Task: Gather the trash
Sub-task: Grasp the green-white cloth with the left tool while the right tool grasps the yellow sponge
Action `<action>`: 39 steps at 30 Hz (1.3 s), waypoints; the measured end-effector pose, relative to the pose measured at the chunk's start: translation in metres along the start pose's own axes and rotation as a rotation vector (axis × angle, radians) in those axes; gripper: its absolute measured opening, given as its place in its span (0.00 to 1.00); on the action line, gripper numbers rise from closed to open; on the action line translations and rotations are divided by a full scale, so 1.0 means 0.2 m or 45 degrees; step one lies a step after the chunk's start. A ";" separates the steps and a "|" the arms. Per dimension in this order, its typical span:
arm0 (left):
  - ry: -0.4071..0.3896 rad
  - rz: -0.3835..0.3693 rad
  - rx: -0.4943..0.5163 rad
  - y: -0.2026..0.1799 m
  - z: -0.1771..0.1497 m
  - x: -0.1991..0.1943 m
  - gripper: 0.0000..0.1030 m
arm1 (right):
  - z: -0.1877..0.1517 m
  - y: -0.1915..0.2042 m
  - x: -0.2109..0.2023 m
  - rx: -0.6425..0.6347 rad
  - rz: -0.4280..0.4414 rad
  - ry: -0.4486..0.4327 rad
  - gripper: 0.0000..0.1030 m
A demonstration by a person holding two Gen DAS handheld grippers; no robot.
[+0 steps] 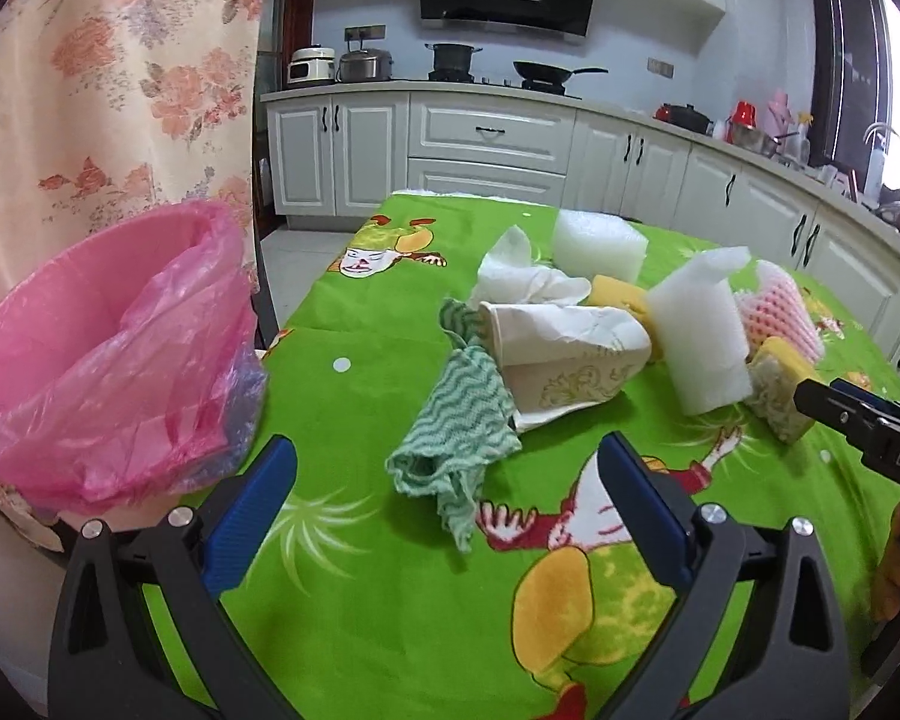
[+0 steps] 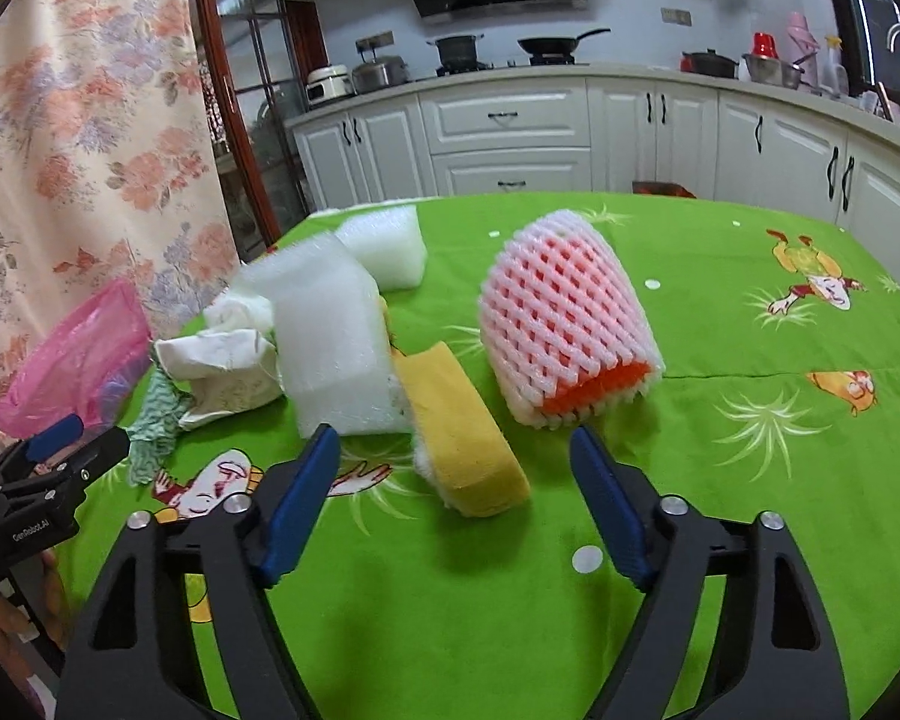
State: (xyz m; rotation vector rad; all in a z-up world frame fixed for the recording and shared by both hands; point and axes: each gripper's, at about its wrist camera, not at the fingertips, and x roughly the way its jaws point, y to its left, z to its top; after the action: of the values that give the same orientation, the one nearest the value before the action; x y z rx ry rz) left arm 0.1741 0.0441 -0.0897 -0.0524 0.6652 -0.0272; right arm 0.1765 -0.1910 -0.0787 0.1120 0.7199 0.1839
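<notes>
Left gripper (image 1: 447, 459): lower centre of the left wrist view, blue-padded fingers spread wide, holding nothing, above the green cartoon tablecloth (image 1: 390, 600).
Right gripper (image 2: 453, 450): lower centre of the right wrist view, fingers likewise spread apart and holding nothing; yellow sponge (image 2: 459, 441) between and just beyond the tips.
Pink bin (image 1: 99, 354): left edge of the left wrist view, lined with a pink plastic bag, at the table's edge; seen again at mid-left of the right wrist view.
Trash pile, centre to right of the left wrist view:
- green-and-white wavy cloth (image 1: 459, 429), crumpled, nearest the left fingers;
- crushed paper cup (image 1: 570, 360), on its side, touching the cloth;
- white tissue (image 1: 519, 270), behind the cup;
- white foam block (image 1: 600, 240), far side of the pile;
- taller white foam piece (image 1: 699, 330), upright, beside the sponge;
- second yellow sponge (image 1: 615, 297), partly hidden behind the cup;
- pink foam fruit net (image 2: 564, 330), on its side, open end toward the right wrist camera, apart from the sponge.
Background: floral curtain (image 1: 114, 72), upper left; white kitchen cabinets (image 1: 486, 144), upper centre.
</notes>
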 end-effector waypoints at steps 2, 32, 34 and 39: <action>0.031 0.000 0.007 0.00 0.01 0.03 0.90 | 0.00 0.00 0.02 -0.009 -0.002 0.026 0.66; 0.194 -0.094 -0.085 0.03 -0.01 0.18 0.27 | -0.01 -0.05 0.01 0.046 0.025 0.033 0.28; 0.170 -0.102 -0.100 0.03 -0.03 0.14 0.26 | -0.02 -0.05 0.00 0.050 0.025 0.028 0.28; 0.085 -0.129 -0.129 0.04 -0.08 0.01 0.26 | -0.04 -0.04 -0.03 0.039 0.043 0.030 0.28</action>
State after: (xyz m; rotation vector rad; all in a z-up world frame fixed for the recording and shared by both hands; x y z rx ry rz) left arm 0.1653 0.0512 -0.1045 -0.1835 0.7300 -0.0932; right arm 0.1674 -0.1988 -0.0824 0.1512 0.7448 0.2072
